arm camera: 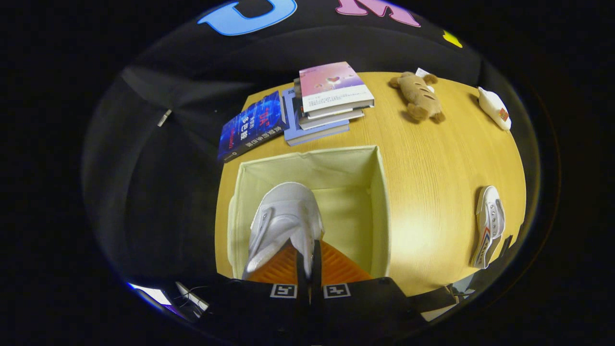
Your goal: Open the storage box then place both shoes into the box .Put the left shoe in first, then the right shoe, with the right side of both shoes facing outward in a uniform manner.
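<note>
My gripper point(308, 263) is shut on a white shoe point(284, 218), pinching its heel-side edge between both fingers. The shoe hangs toe-forward over the open pale-yellow storage box point(379, 192), above the box's left half. The box stands on the wooden table just ahead of the fingers, its inside bare. The second white shoe point(489, 226) lies on its side on the table, well to the right of the box.
Beyond the box lie a blue book point(252, 126) and a stack of books point(326, 101). A brown plush toy point(419, 97) and a small white object point(495, 108) rest at the table's far right. The table's left edge runs close beside the box.
</note>
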Demonstrator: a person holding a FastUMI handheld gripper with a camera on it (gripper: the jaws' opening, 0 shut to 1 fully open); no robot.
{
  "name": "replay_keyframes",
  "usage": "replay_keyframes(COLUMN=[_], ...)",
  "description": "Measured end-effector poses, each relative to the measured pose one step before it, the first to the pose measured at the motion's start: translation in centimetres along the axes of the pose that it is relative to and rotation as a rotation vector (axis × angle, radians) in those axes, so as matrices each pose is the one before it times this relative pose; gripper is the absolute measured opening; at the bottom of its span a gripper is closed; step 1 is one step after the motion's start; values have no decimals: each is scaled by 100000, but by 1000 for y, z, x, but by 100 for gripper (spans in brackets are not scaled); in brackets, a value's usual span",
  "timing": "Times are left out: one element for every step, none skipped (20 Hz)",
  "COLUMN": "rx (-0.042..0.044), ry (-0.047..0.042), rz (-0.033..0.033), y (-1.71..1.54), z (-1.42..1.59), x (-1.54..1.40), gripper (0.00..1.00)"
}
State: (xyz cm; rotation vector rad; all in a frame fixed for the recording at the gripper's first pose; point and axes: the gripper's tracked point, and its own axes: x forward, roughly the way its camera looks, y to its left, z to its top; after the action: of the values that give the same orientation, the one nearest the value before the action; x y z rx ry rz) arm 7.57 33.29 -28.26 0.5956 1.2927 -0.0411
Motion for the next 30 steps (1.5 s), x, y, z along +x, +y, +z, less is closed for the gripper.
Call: replay_keyframes(rx=[520,-288,-92,-486,-593,-483,-139,457,317,34,649,643,1043,1572,1358,-1124,-2247,-2282,-1720,-1540,-1416,-1766,-1869,-1662,-1570,-1179,-605,-1136,-2176,-2975], ry=[1184,756,372,848,59,133,232,-871,105,681,528,1023,2139,1436,462,-345,-597,90,-314,-585,-756,-742,-519,-635,-852,-1041,-1641,-2634,-3867,-5330], rz=[-575,-565,-912,-1014,-798,-126,-382,283,619,859,1696,1273,1051,1970,3208,1339,1322,1518,713,842,739,782,1235,1544,2277,3653,3558,2683,1263,-1367], y=[348,322,194,155,146,191,-24,15,3,16,173,122,74,336,941,317,260,358,78,100,-50,-47,-40,17,29,355,178,-191,-586,-1324], z=[-121,-142,-115,-148,-133,-78,-27,133,93,-138,-37,-339,-520,-447,-206,13,41,-131,-119,-91,-60,22,-127,-175,-30,-63,10,276,527,722], x=[534,595,470,460,254,362,134,216,74,149,30,94,46,124,-82,-408,-50,-241,-393,-523,-500,-552,-588,-767,-930,-1100,-1324,-1433,-1550,-1880], gripper=[5,5,5,5,5,5,6,7,8,8,10,12,16,18,21,20,31,49,68,86,89,91,97,97,98,99,99,99,99,99])
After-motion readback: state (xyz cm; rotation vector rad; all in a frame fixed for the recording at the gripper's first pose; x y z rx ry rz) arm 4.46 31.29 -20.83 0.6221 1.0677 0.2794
